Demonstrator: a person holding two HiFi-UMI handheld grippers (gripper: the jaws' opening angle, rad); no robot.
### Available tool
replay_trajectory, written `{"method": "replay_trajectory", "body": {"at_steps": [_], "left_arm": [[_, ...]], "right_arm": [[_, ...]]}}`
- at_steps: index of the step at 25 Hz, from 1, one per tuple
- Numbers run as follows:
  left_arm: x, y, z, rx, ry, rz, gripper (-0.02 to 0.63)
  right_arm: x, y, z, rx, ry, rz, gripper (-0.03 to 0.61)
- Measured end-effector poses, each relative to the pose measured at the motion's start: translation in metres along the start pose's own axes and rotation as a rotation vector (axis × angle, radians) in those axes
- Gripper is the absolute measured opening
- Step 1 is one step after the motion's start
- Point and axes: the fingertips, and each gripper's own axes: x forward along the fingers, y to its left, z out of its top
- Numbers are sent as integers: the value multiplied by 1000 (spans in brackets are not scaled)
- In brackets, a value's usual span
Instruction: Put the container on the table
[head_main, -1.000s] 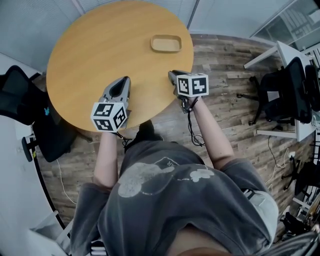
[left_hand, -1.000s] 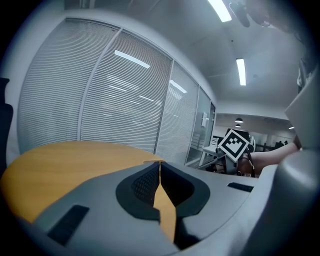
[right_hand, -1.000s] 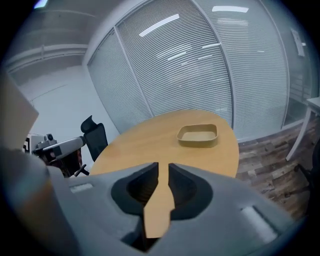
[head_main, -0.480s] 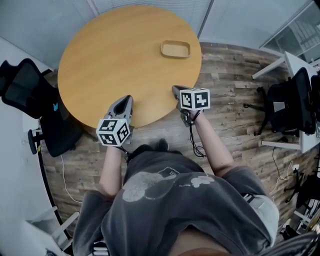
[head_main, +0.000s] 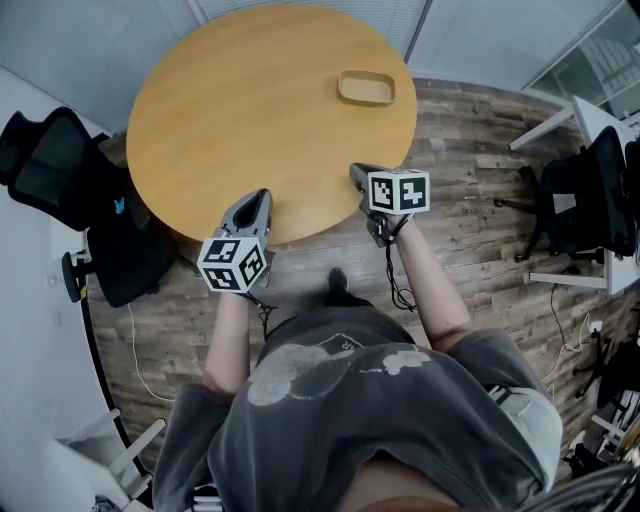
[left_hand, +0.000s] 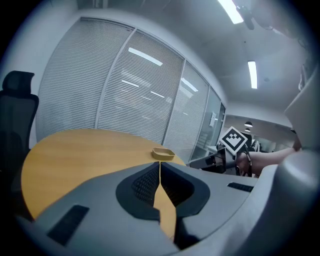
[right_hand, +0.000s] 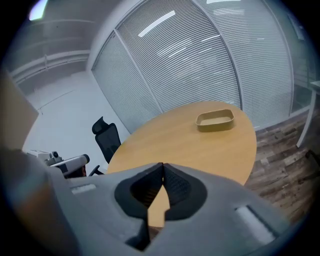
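The shallow tan container (head_main: 366, 88) sits on the round wooden bench (head_main: 240, 120), upper right. The left hand-held gripper (head_main: 262, 197) and right hand-held gripper (head_main: 358, 172) are closed, empty; best to keep clear of it.

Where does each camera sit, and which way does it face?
Head view: on the head, steeply down at table, left gripper, right gripper, forearms.
Left gripper view: on that gripper, along its shut jaws across the table; right forearm shows.
Right gripper view: on that gripper, along its shut jaws; only the jaws show.
All three share the container.
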Motion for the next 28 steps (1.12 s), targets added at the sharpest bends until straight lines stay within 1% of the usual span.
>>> {"method": "replay_trajectory", "body": {"at_steps": [8,17,28], "left_arm": [[-63,10,-14,6,-15,-6,0],[-130,-1,-26,31,-46,-43,0],[-216,-17,-60,40,-60,-57,0]], "right_arm": [[-17,58,-33,-12,-16,-3,0],[-48,118,-76,-37,-32,-16,0],[-88,173,-138,-33,-72,-23,0]]}}
